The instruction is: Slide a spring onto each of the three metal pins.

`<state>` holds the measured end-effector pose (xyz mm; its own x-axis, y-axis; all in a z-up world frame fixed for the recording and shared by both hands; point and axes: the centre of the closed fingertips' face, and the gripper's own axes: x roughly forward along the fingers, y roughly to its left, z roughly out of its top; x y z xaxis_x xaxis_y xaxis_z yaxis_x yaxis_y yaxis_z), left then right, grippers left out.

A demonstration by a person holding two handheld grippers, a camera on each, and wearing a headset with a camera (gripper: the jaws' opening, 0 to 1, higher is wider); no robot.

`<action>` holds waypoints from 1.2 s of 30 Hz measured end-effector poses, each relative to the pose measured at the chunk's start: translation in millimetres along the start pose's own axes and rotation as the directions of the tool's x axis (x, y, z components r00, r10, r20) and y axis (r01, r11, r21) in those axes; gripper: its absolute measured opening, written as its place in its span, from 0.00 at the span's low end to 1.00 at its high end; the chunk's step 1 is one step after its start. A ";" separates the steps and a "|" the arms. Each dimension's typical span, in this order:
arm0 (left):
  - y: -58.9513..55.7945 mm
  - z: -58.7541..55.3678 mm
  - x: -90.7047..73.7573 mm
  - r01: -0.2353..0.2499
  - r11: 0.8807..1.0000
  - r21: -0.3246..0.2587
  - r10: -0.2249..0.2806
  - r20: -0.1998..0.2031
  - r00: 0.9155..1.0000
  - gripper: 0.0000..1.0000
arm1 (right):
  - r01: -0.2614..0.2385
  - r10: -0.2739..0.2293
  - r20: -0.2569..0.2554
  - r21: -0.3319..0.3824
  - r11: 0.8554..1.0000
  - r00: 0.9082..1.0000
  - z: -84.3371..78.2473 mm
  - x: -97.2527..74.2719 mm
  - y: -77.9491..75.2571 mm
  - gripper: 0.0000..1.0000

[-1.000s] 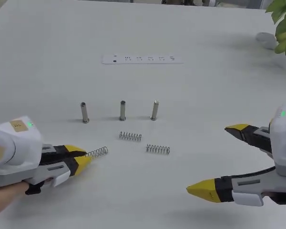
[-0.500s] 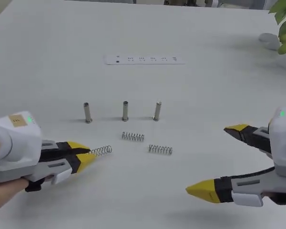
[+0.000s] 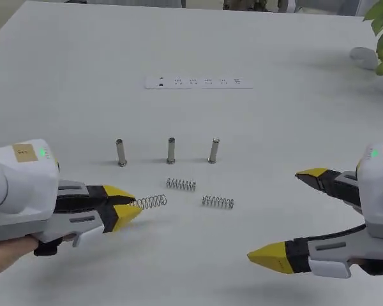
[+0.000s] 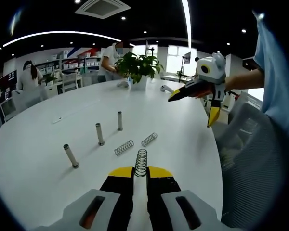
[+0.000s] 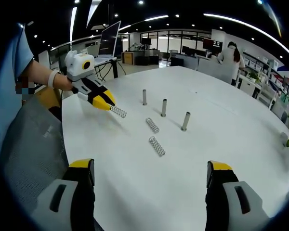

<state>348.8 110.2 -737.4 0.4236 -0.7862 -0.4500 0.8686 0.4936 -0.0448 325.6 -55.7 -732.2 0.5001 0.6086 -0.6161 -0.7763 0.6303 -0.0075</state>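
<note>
Grip first: our left gripper [image 3: 137,205] has its jaws closed on the near end of one spring [image 3: 152,202]. The coil sticks out free beyond the yellow tips toward 2 o'clock and appears to be lifted off the table [image 3: 64,76]. We judge that holding it by the tail keeps the far end open to drop over a pin top.

The three pins stand upright and bare in a row at about 12 o'clock from the held coil: left pin [image 3: 120,153], middle pin [image 3: 171,150], right pin [image 3: 214,150]. Just short of that row lie the far loose spring [image 3: 180,185], at 6 o'clock of the middle pin, and the near loose spring [image 3: 217,202], at 6 o'clock of the right pin.

Our right gripper [image 3: 274,215] hangs at 3 o'clock, well apart from the parts, with its jaws spread wide and holding nothing. We think it is parked there to stay out of the way.

Compared with a second ago, the whole head view has shifted, which is our own head moving. Measured against the pins, the held spring has travelled toward 3 o'clock, from nearly under the left pin to below the gap between the left and middle pins. Both loose springs keep their places, and the right gripper has hardly changed.
</note>
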 end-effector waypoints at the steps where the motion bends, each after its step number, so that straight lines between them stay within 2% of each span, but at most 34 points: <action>1: -1.8 1.8 -0.3 0.006 1.000 0.004 -0.006 0.001 1.000 0.01 | -0.003 0.003 0.001 -0.001 1.000 1.000 0.4 -0.1 0.5 0.95; 7: -15.9 17.1 -1.7 0.061 0.998 0.034 -0.062 0.021 0.998 0.01 | -0.024 0.024 0.001 -0.016 1.000 1.000 2.4 0.7 4.9 0.90; 17: -36.6 33.7 -1.5 0.137 0.988 0.077 -0.140 0.032 0.990 0.01 | -0.070 0.071 0.002 -0.047 0.996 0.998 10.6 4.2 16.9 0.79; 28: -58.5 43.2 3.1 0.212 0.970 0.122 -0.217 0.028 0.976 0.01 | -0.150 0.150 -0.003 -0.114 0.982 0.989 24.5 5.3 36.4 0.66; 36: -66.1 46.8 5.1 0.241 0.961 0.137 -0.246 0.024 0.969 0.01 | -0.195 0.195 -0.013 -0.177 0.965 0.981 31.9 6.6 50.4 0.55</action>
<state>305.6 56.2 -695.0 0.2025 -0.8921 -0.4039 0.9718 0.2340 -0.0296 302.0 -4.5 -711.5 0.3338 0.7139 -0.6156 -0.9143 0.4041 -0.0271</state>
